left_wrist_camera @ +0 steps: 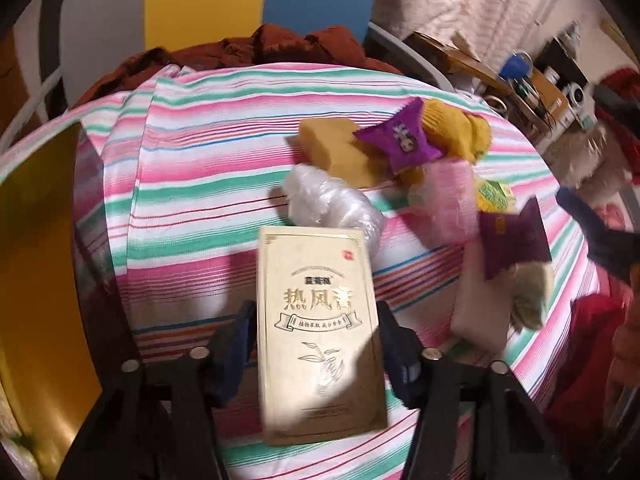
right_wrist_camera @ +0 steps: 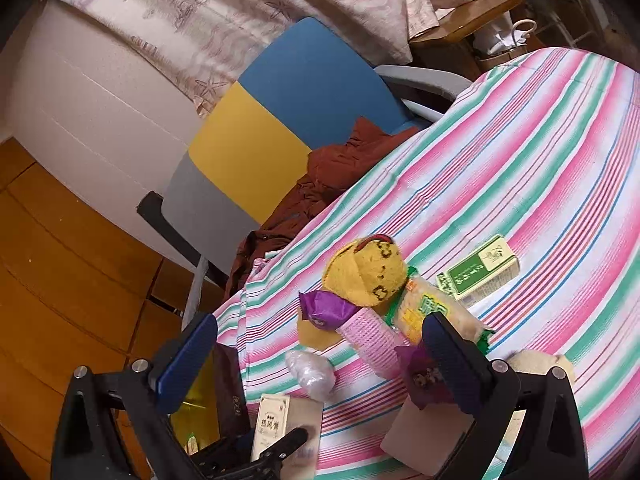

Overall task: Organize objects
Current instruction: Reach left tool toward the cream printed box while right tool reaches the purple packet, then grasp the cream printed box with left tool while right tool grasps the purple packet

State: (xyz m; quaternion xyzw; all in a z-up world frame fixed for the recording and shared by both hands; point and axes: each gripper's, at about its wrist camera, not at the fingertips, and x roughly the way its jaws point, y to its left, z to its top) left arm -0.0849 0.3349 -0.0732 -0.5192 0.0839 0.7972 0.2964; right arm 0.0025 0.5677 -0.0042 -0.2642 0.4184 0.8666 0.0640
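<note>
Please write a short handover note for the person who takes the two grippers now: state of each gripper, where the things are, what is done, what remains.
Left gripper: jaws on either side of the gold box; contact unclear.
Right gripper: open, holding nothing, above the pile.
On the striped cloth: yellow cap, purple packet, pink mesh basket, clear plastic wad, green-white box, all loose.
Done: nothing visibly sorted.
Left: place the gold box, then the others.

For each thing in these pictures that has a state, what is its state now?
left gripper: shut on the gold box
gold box: closed, held between the fingers
right gripper: open, holds nothing
green box: closed, lies flat on the striped cloth
purple candy: wrapped, atop the pile
yellow cap: upright
</note>
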